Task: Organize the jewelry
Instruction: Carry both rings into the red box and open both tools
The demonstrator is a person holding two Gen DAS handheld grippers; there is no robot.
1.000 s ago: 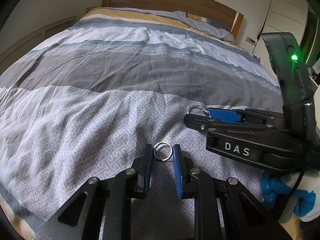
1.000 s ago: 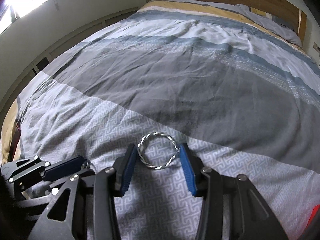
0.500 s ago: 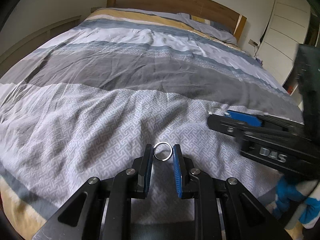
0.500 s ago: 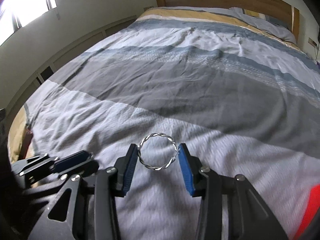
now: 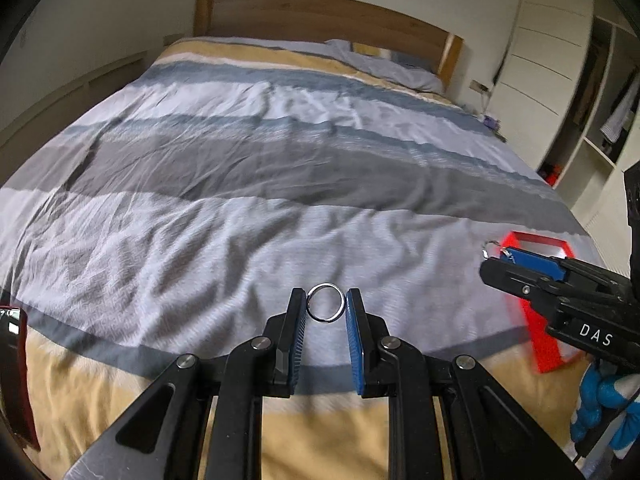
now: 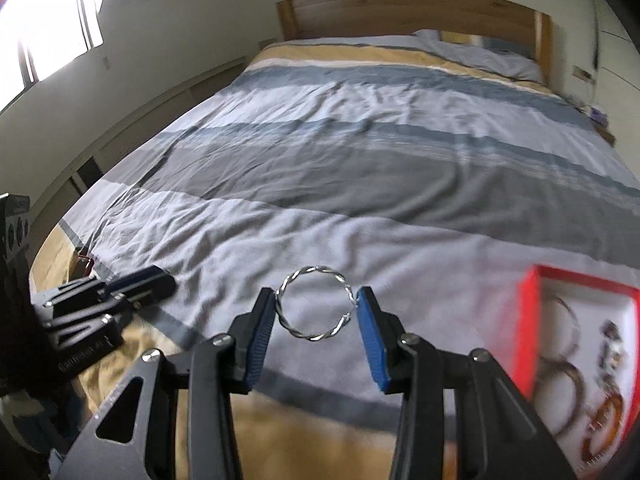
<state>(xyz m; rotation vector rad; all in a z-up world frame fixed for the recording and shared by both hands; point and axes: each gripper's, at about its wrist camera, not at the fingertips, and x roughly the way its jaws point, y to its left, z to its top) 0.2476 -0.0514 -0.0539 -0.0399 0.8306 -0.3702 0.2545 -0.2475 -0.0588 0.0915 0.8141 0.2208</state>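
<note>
My left gripper (image 5: 326, 307) is shut on a small plain silver ring (image 5: 326, 308), held upright between its blue pads above the bedspread. My right gripper (image 6: 316, 308) is shut on a larger twisted silver bangle (image 6: 316, 307), also lifted off the bed. In the left wrist view the right gripper (image 5: 490, 256) shows at the right edge with the bangle (image 5: 489, 249) poking out. A red tray (image 6: 532, 320) with a white floor lies on the bed to the right; it holds bangles (image 6: 560, 384) and other blurred pieces. The left gripper (image 6: 160, 280) appears at the left of the right wrist view.
A striped grey, blue and yellow bedspread (image 5: 280, 168) covers the bed, with a wooden headboard (image 5: 320, 16) at the far end. White drawers and shelves (image 5: 560, 80) stand to the right. A window (image 6: 44, 20) is on the left wall. A blue-and-white gloved hand (image 5: 600, 400) holds the right gripper.
Both grippers have risen and pulled back from the bed with their pieces held; more of the bed shows. The red tray has come into both views at the right.
</note>
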